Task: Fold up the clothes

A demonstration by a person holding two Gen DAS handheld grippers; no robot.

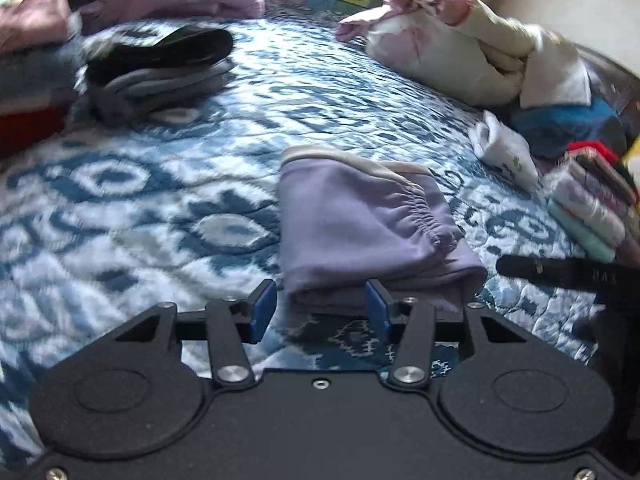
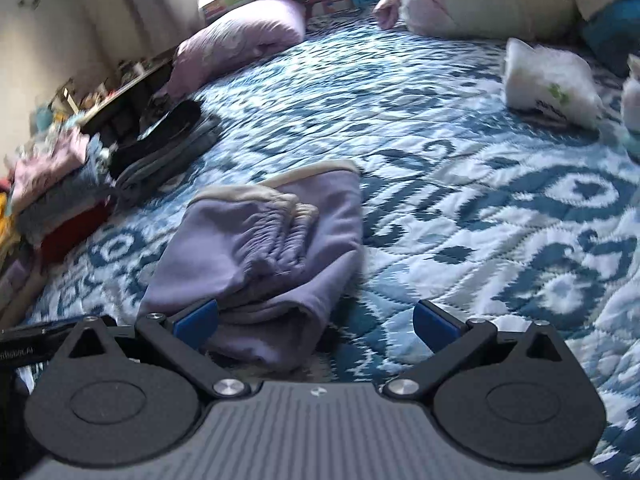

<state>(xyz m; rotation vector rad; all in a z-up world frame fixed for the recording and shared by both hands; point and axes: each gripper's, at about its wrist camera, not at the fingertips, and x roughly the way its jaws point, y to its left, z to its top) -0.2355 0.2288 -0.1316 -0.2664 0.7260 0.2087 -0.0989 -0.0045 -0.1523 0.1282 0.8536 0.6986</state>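
My left claw (image 1: 320,310) and right claw (image 2: 316,326), both apart and empty, face the folded garment (image 1: 360,224) lying lengthwise ahead on the bed (image 1: 140,208), left nearer.

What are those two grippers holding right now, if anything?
Nothing. The left gripper and right gripper are both open at the near edge of the folded purple garment, not clamped on it.

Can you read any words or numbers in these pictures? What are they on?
White folded garment: a green mark and dark print, too blurred to read.
Left gripper's black body: pale lettering, too blurred to read.
Right gripper's black finger: faint marks, unreadable.
Nothing else carries text.
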